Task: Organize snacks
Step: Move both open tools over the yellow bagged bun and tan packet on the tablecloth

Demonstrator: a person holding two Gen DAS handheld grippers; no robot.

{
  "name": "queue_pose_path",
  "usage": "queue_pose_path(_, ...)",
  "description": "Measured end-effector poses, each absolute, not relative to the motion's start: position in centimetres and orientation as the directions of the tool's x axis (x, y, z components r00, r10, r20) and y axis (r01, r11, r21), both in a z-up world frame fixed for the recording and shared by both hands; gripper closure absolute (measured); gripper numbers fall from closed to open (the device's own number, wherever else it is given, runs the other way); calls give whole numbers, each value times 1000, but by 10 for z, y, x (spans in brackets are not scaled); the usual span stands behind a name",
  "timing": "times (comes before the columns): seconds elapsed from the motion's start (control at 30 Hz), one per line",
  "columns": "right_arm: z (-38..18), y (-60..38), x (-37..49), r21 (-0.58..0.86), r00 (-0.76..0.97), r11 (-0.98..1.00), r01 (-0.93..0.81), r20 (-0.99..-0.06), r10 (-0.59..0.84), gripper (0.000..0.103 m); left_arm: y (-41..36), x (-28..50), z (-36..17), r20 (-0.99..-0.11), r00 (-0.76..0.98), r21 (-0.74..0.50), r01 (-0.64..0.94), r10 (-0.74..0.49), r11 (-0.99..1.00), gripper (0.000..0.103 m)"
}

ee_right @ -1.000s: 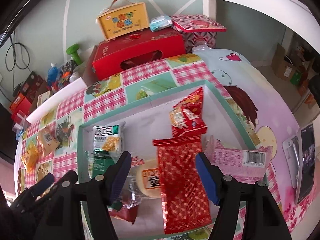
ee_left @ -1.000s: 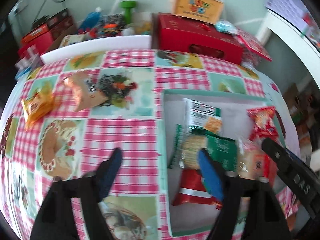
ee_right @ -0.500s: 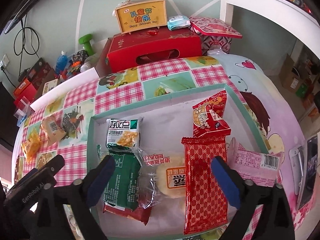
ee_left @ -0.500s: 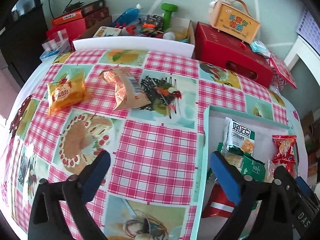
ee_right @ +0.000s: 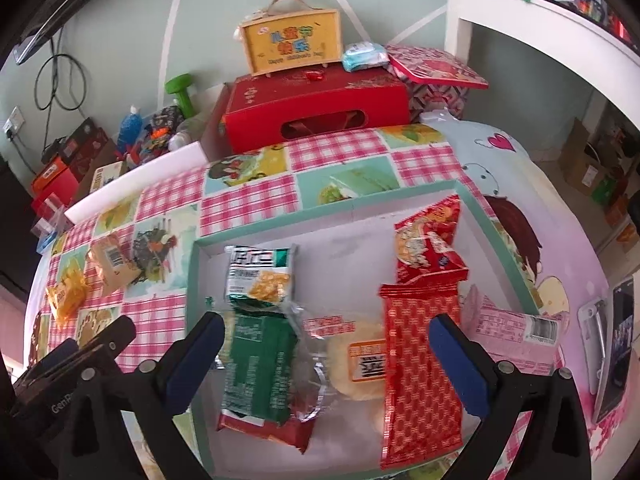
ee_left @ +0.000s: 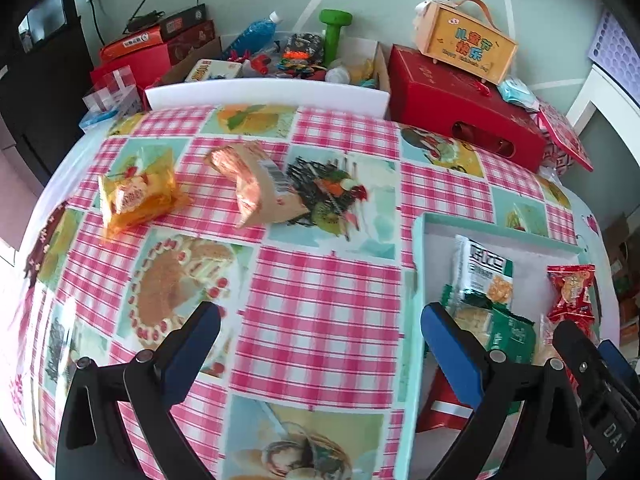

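A shallow teal-rimmed tray (ee_right: 400, 196) (ee_left: 416, 264) on the checked tablecloth holds several snack packets: a green-and-white one (ee_right: 260, 276), a dark green one (ee_right: 260, 364), a round cake in clear wrap (ee_right: 356, 356), a long red patterned one (ee_right: 420, 368), a red bag (ee_right: 428, 244) and a pink one (ee_right: 516, 328). Two packets lie loose on the cloth at far left: an orange one (ee_left: 136, 196) and a tan one with a barcode (ee_left: 260, 184). My left gripper (ee_left: 320, 332) is open and empty above the cloth, left of the tray. My right gripper (ee_right: 324, 344) is open and empty above the tray's packets.
A red gift box (ee_left: 464, 108) with a yellow carry case (ee_left: 468, 44) on it stands at the table's back edge. A white box of clutter with a green dumbbell (ee_left: 332, 32) stands behind the table. A phone (ee_right: 616, 344) lies at the table's right edge.
My left gripper has swung left and back, away from the tray, and opened wider; the two loose packets are now nearer the view's centre. My right gripper has pulled back a little and opened wider.
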State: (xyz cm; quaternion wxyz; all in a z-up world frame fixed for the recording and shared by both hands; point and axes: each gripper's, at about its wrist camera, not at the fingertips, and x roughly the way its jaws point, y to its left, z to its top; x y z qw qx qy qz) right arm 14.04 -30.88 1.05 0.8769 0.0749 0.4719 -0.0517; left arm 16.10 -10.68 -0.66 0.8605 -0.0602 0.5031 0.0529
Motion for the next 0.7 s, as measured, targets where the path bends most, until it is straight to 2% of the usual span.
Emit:
queue_pose_path(0.47,4,-236,142,96,541,995,-30,-836,97,0,-32,168,-10,-876,451,42,-287,173,957,3)
queue_pose_path(0.7,-13,-200,142,121,504,986,-116,-848,163,0,-5,168,-13,-883,437,22,-326,171,945,3)
